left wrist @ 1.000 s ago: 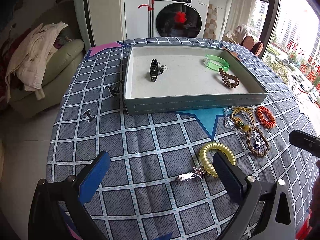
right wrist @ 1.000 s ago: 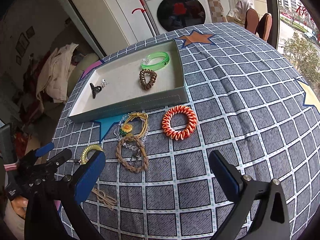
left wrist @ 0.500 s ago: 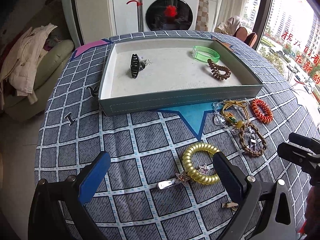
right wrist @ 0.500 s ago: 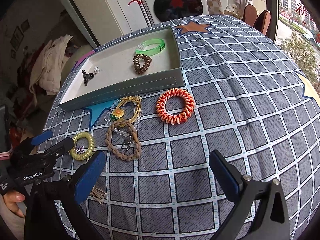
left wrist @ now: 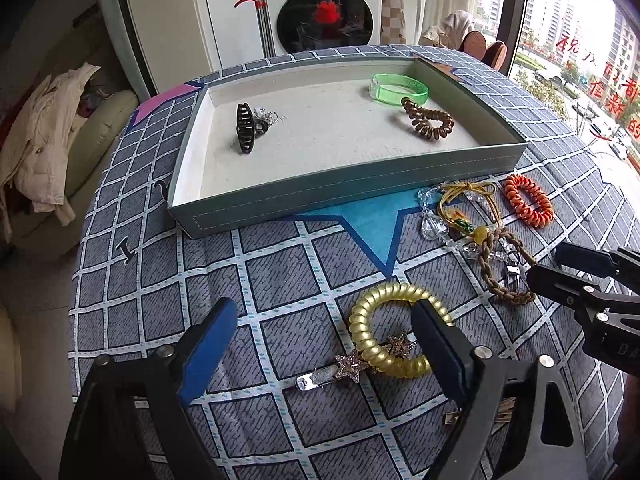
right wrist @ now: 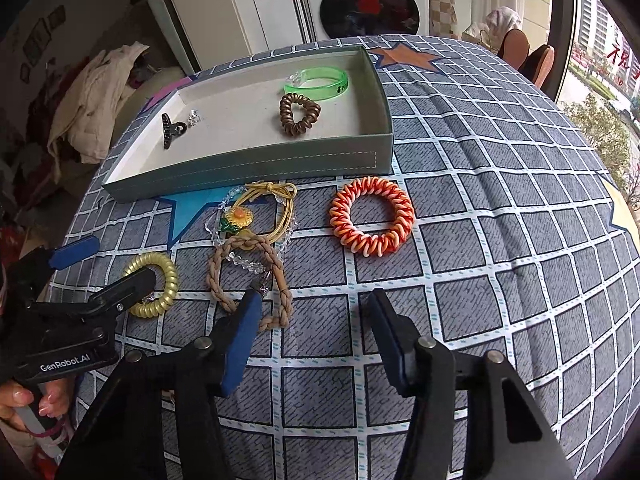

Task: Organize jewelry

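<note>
A teal tray (left wrist: 352, 196) (right wrist: 248, 172) holds a black claw clip (left wrist: 245, 129), a green bangle (left wrist: 398, 88) and a brown coil tie (left wrist: 428, 118). On the cloth lie a yellow coil tie (left wrist: 384, 320) (right wrist: 160, 280), a star hair clip (left wrist: 348, 368), a braided tan bracelet (right wrist: 248, 280), a yellow flower cord with clear beads (right wrist: 256, 212) and an orange coil tie (right wrist: 372, 216). My left gripper (left wrist: 324, 336) is open, its right finger over the yellow tie. My right gripper (right wrist: 316, 324) is open, low beside the braided bracelet.
A gold hairpin (left wrist: 476, 414) lies partly hidden under my left gripper. A washing machine (left wrist: 324, 12) stands behind the table, a sofa with clothes (left wrist: 48, 148) at the left, windows at the right. The table drops off at its left edge.
Both grippers have moved forward and down toward the loose pieces. The right gripper has narrowed somewhat. The yellow tie and star clip now lie between the left fingers.
</note>
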`<action>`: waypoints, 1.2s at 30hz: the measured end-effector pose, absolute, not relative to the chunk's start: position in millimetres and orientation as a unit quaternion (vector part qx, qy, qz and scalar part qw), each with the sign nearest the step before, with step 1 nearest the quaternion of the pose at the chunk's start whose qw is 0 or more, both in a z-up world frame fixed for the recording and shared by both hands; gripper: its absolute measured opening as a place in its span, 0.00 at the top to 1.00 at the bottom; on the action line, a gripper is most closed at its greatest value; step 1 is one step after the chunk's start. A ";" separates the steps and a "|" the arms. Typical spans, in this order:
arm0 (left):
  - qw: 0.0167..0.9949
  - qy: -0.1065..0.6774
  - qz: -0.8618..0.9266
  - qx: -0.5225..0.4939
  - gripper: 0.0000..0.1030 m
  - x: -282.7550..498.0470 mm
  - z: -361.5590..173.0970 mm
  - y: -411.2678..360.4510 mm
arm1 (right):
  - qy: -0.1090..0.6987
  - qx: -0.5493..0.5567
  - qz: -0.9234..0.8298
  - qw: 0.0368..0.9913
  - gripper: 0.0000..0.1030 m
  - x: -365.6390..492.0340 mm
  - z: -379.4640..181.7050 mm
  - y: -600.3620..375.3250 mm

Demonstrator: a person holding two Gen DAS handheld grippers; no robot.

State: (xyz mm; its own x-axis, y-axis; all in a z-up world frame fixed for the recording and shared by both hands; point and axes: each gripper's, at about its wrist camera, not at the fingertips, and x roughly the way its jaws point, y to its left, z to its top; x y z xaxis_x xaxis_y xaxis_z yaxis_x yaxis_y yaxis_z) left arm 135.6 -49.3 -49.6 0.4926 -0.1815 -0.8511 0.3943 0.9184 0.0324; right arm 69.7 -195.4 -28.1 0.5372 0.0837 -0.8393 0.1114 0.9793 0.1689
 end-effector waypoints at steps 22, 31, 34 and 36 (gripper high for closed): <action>0.856 0.467 -0.191 0.111 0.49 130.8 -49.3 -56.1 | 0.476 0.012 0.006 0.879 0.86 64.5 -28.1 -167.8; 0.864 0.457 -0.197 0.082 0.70 129.8 -40.1 -45.1 | 0.466 0.036 -0.005 0.884 0.93 58.2 -23.1 -179.1; 0.868 0.451 -0.197 0.069 0.70 130.0 -32.4 -38.6 | 0.458 0.046 -0.005 0.888 0.93 56.7 -15.7 -185.0; 0.870 0.448 -0.196 0.064 0.70 129.8 -28.1 -35.3 | 0.454 0.056 -0.004 0.889 0.93 56.9 -10.5 -189.3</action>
